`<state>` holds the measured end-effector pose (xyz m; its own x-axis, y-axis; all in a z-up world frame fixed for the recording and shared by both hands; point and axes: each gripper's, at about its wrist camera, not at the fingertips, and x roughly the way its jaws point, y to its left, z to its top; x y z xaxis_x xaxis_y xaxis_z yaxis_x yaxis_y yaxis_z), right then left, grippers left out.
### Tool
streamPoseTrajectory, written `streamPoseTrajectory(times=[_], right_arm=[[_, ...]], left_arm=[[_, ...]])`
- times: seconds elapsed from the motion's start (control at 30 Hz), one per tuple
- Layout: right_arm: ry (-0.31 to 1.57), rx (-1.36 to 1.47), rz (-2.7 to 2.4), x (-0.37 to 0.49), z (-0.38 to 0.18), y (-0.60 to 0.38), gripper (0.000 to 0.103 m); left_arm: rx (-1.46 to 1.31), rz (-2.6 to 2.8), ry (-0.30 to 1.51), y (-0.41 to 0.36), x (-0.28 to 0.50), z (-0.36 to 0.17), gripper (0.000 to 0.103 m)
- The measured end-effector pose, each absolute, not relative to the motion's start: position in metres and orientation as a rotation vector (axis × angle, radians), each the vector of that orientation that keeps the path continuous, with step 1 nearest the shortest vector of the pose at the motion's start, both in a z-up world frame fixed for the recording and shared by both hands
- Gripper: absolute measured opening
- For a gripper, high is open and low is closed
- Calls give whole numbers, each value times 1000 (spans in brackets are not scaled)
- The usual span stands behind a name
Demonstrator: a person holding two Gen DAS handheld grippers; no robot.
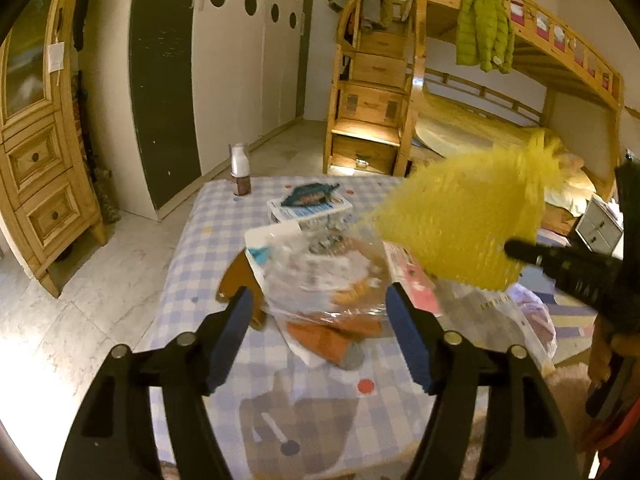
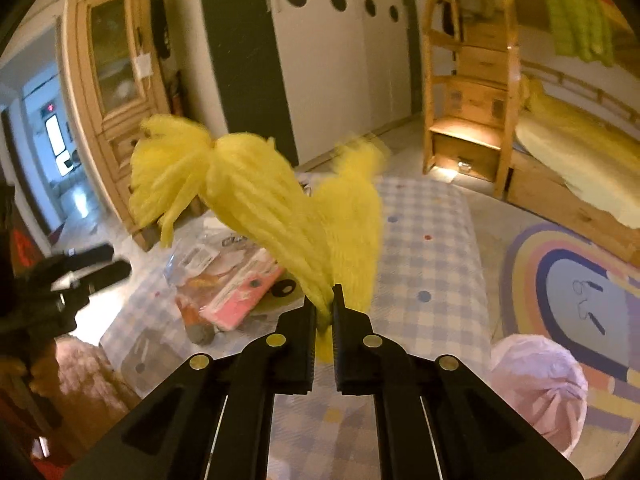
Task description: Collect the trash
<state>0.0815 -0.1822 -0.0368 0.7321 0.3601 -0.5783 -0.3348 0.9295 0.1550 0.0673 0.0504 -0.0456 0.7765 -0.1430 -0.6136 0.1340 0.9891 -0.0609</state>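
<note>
Trash is split two ways: your right tongs pinch the yellow foam net tight, holding it in the air above the checked worktop. Your left tongs stand spread around a clear plastic wrapper, which lies on the worktop among other packaging.

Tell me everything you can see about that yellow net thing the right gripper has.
The yellow foam net looks like soft, ribbed mesh sleeving, bright yellow, with frayed, tufted ends. It is pinched near one end between the right gripper's fingers, which are shut on it. It is off the table, in the air above the checked tablecloth and the pile of wrappers, fanning out and motion-blurred. Nothing else touches it.
</note>
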Motion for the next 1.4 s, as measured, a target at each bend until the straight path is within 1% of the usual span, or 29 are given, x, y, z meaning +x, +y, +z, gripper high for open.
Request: streamPoseTrajectory(times=[0.03, 0.07, 0.1, 0.13, 0.23, 0.3, 0.33, 0.4, 0.43, 0.53, 0.73, 0.87, 1.23, 1.4], right_arm=[[644, 46, 370, 80, -36, -184, 7], [645, 51, 361, 78, -35, -186, 7], [643, 54, 352, 77, -35, -187, 7], [642, 56, 343, 76, -34, -188, 7], [634, 72, 322, 73, -31, -196, 7], [631, 74, 315, 74, -31, -201, 7], [630, 74, 311, 73, -31, -202, 7], [635, 76, 310, 73, -34, -203, 7], [636, 73, 308, 73, -35, -204, 7], [643, 64, 312, 74, -37, -202, 7], [646, 48, 322, 75, -39, -198, 7], [641, 32, 339, 77, -39, -189, 7], [685, -13, 354, 82, -52, -172, 7], [613, 39, 355, 74, -37, -174, 7]], left_arm=[[-10, -164, 670, 47, 66, -49, 69], [-4, -171, 671, 43, 65, -51, 72], [5, -175, 672, 40, 65, -53, 81], [13, -173, 672, 37, 65, -56, 82], [7, -197, 702, 32, 68, -64, 83], [-77, -226, 727, 36, 69, -68, 82], [-106, -230, 733, 38, 70, -69, 81], [-120, -224, 753, 34, 74, -72, 67], [-108, -217, 759, 32, 77, -73, 66], [-87, -172, 758, 33, 86, -74, 66], [-122, -86, 726, 69, 95, -67, 66], [-152, -78, 735, 87, 102, -70, 60], [-138, -156, 830, 76, 129, -94, 60], [-102, -164, 812, 68, 125, -93, 60]])
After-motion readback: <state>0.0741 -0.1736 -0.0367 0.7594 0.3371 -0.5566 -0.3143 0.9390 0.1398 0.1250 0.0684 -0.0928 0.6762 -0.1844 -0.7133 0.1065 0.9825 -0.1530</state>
